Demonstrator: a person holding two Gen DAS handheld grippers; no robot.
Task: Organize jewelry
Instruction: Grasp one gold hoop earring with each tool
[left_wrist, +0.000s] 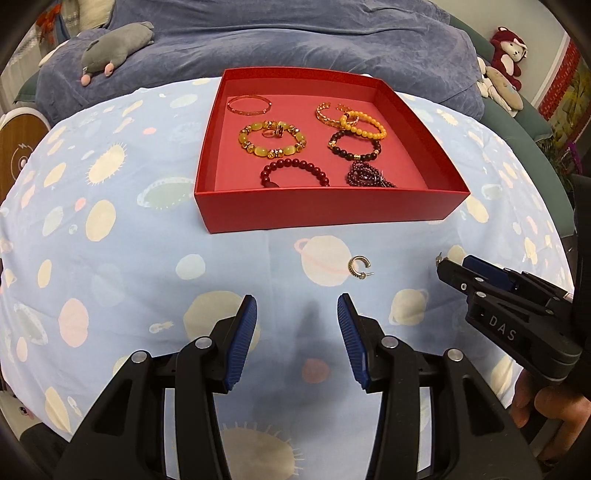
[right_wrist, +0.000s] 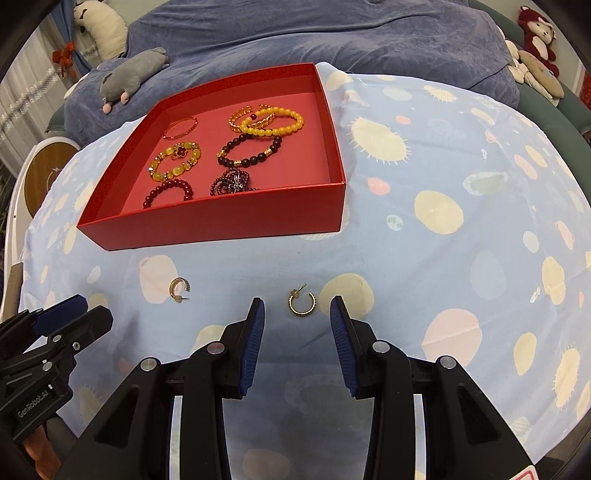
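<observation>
A red box (left_wrist: 325, 208) (right_wrist: 221, 221) holds several bracelets and a ring. Two gold hoop earrings lie on the planet-print cloth in front of it. One earring (left_wrist: 359, 267) (right_wrist: 180, 290) lies ahead and to the right of my open, empty left gripper (left_wrist: 297, 306). The other earring (right_wrist: 301, 303) lies between the open fingertips of my right gripper (right_wrist: 297, 306); in the left wrist view only its post (left_wrist: 439, 256) shows past the right gripper (left_wrist: 448, 267).
The light-blue cloth (left_wrist: 129, 240) covers a rounded table. Behind it lies a blue blanket with a grey plush toy (left_wrist: 114, 48) (right_wrist: 133, 74). Red and white plush toys (left_wrist: 508, 55) sit at the far right. A round wooden thing (right_wrist: 48, 173) stands at the left.
</observation>
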